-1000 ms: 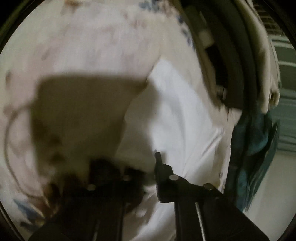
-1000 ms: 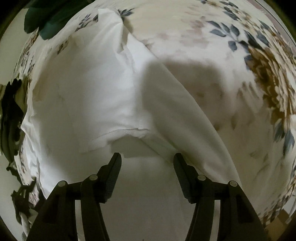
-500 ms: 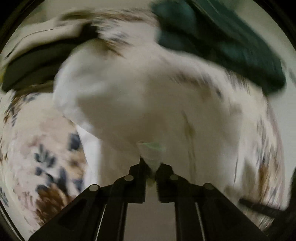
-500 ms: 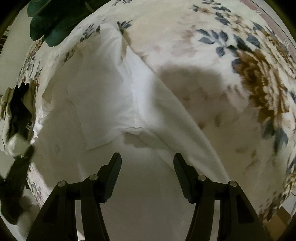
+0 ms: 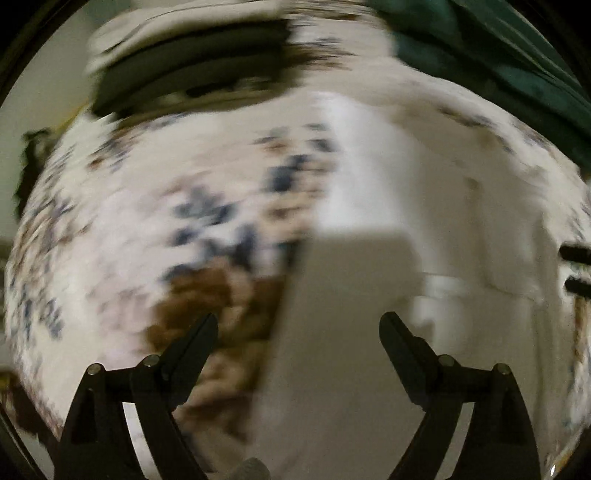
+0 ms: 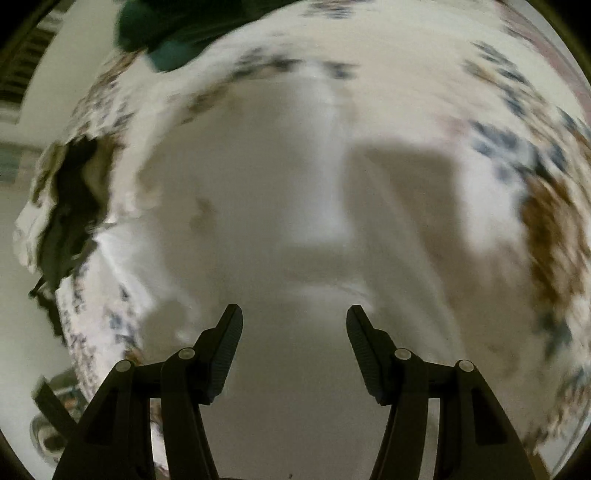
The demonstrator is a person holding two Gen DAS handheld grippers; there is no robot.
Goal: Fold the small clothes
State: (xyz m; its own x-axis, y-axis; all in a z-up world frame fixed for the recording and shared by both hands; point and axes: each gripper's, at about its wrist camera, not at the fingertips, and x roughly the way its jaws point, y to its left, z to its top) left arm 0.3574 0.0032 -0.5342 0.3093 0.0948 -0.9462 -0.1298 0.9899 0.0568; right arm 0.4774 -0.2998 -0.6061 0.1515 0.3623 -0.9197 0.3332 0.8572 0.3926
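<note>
A white garment lies spread on a floral cloth; both views are motion-blurred. In the left wrist view it fills the right half, and my left gripper is open wide and empty above its left edge. In the right wrist view the white garment fills the middle, with a fold line running across near the fingers. My right gripper is open and empty just above it. The tips of the right gripper show at the right edge of the left wrist view.
A dark green garment lies at the far edge of the floral cloth, also in the right wrist view. A black item lies far left; black cloth sits at the cloth's left edge.
My left gripper was shut on the white garment half a second ago; it has let go, opened wide and swung. My right gripper stayed open and shifted over the garment.
</note>
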